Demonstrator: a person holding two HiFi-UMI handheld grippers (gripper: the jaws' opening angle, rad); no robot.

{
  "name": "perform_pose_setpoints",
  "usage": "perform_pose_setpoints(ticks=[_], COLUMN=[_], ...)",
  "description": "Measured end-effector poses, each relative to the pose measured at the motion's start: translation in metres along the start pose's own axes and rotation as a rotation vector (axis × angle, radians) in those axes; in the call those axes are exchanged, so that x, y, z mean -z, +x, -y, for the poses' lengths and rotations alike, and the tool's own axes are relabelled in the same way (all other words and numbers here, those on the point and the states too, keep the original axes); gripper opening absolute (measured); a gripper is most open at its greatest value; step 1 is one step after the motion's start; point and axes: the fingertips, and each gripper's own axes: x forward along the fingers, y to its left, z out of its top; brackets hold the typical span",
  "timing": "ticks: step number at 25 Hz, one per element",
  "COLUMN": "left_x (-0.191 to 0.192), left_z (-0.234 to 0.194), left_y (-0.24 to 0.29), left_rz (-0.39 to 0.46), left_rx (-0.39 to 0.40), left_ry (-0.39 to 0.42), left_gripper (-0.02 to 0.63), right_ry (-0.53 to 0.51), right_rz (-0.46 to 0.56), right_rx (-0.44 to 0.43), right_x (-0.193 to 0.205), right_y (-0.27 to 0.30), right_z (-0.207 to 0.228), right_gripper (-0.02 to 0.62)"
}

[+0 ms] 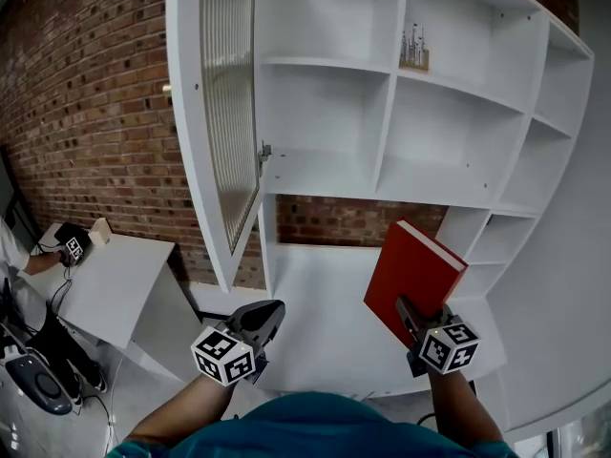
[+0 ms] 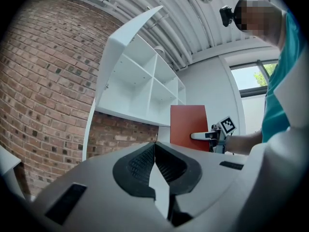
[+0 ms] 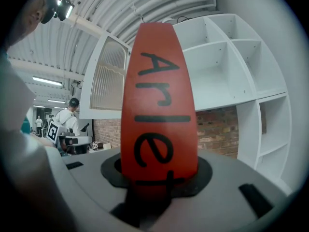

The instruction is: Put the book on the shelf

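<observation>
At nine o'clock in your head view a white table [image 1: 113,289] carries another marker-cubed gripper [image 1: 73,246] under someone's hand. The left gripper view doesn't show it. Your left gripper [image 1: 268,311] sits at six o'clock. Only its own view settles the grip: the pads meet at their tips and nothing is caught between them. That view also looks sideways at your right gripper [image 1: 409,315], which the head view shows from above.

The red book [image 1: 416,273] hangs at four o'clock, tilted, in the air before the white shelf unit [image 1: 393,74] and resting on no shelf. Your right gripper's fingers are clamped on its lower end. Only the right gripper view shows the spine, lettered in black "Arlet". That view alone catches a person in white [image 3: 67,120] at nine o'clock, beyond the ribbed-glass door [image 1: 224,113], which stands swung open.

The book's lower end sinks out of sight between the jaws, which cut off the last lettering. The spine blocks the shelf unit's middle in the right gripper view. In the head view your teal shirt [image 1: 315,427] covers the bottom edge, and the frame crops the unit's top.

One upper compartment, at one o'clock in the head view, holds a small ornament [image 1: 414,51] with thin upright stems, too small to identify.
</observation>
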Motion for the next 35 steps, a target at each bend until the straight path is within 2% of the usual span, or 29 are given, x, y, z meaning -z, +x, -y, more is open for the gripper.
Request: perform_pose_setpoints(ticks=[11, 22, 27, 35], left_x=[-0.021, -0.029, -0.035, -0.044], left_z=[-0.012, -0.011, -0.014, -0.011], left_y=[-0.007, -0.006, -0.013, -0.027], left_rz=[0.009, -0.001, 0.001, 0.009], left_rx=[-0.008, -0.034, -0.097, -0.25], left_ry=[0.028, 0.066, 0.073, 0.092], left_gripper=[0.015, 0.015, 0.015, 0.015], right_ry=[-0.096, -0.148, -0.16, -0.143], right_rz=[0.107, 0.119, 0.117, 0.141], right_rx=[-0.046, -0.068, -0.093, -0.186], right_x=[-0.115, -0.174, -0.188, -0.208], right_y=[0.078, 0.166, 0.19, 0.199], right_z=[-0.048, -0.073, -0.069, -0.069], right_gripper=[0.167, 0.167, 0.167, 0.167])
